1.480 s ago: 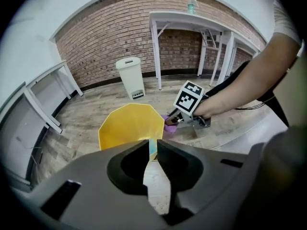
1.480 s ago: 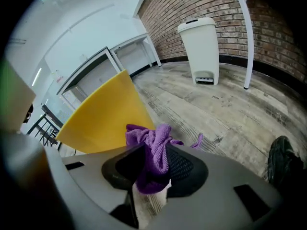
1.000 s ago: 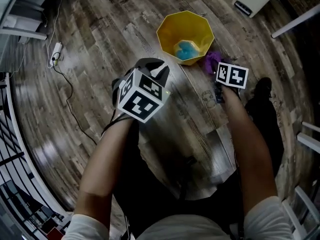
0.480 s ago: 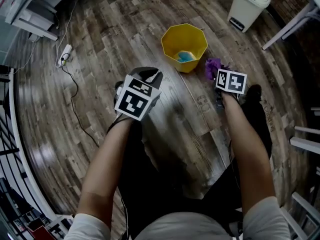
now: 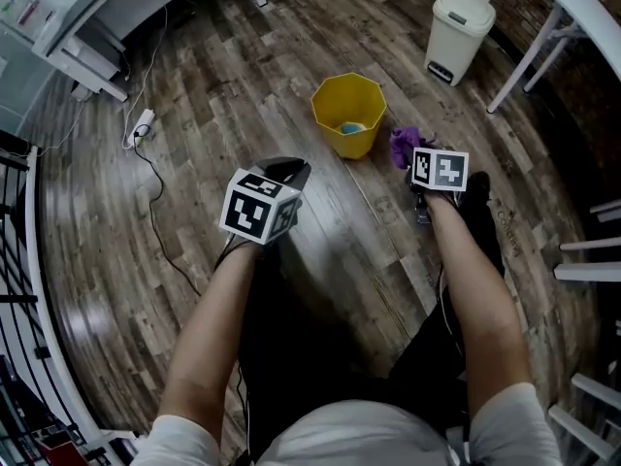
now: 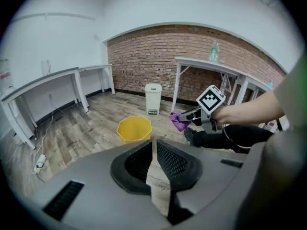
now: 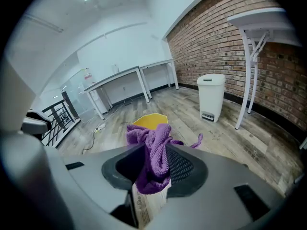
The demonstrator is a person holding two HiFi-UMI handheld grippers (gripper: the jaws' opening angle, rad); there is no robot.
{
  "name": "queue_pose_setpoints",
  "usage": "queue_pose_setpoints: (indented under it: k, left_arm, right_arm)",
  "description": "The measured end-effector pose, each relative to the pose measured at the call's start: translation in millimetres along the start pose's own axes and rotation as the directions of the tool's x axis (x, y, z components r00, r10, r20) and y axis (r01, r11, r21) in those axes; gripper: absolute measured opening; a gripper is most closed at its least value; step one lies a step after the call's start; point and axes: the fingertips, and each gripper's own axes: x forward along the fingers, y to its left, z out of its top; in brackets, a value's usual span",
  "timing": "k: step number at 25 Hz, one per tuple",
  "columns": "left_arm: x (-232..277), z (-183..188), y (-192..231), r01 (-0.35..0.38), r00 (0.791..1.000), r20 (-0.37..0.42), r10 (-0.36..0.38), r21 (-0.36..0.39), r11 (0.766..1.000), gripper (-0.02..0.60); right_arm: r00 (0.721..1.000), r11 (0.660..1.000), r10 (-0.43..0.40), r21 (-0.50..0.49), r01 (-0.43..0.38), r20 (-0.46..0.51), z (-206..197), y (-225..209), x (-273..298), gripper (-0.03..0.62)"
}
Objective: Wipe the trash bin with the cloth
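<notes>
- Pinching the bunched purple cloth point(image 7: 157, 140) in the right tongs point(image 7: 153, 164), probably so it's ready for wiping.
- Empty left tongs point(image 6: 154, 150) pressed together, likely free to steady the bin.
- Upright yellow trash bin point(image 5: 349, 113) on the floor point(image 5: 194, 163) ahead, apart from both.

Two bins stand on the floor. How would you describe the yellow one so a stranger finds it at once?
On the wooden floor, the yellow bin stands nearer the person than the white bin by the brick wall. It is open, many-sided, with something blue inside; the white one is lidded.
</notes>
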Motion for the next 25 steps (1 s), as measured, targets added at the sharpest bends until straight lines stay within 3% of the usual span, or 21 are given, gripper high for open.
queue_pose_setpoints:
  k: [12,18,25]
  left_arm:
    - [-82,-5,-48,-0.014,0.996,0.091,0.018,-0.051,0.999,0.032]
    - [-108,-6,-55,-0.001,0.993,0.12,0.005,-0.033,0.999,0.032]
    - [-136,-6,-60,0.026,0.981,0.195,-0.014,-0.063,0.998,0.032]
  right_arm:
    - [0.993,0.997,0.065,-0.049,-0.06,0.096,13,52,-100,0.13]
    - [0.988,0.994,0.096,-0.065,-0.089,0.122,17,76,-132,0.13]
    - [0.981,0.99,0.12,-0.089,-0.107,0.15,27,102,-167,0.13]
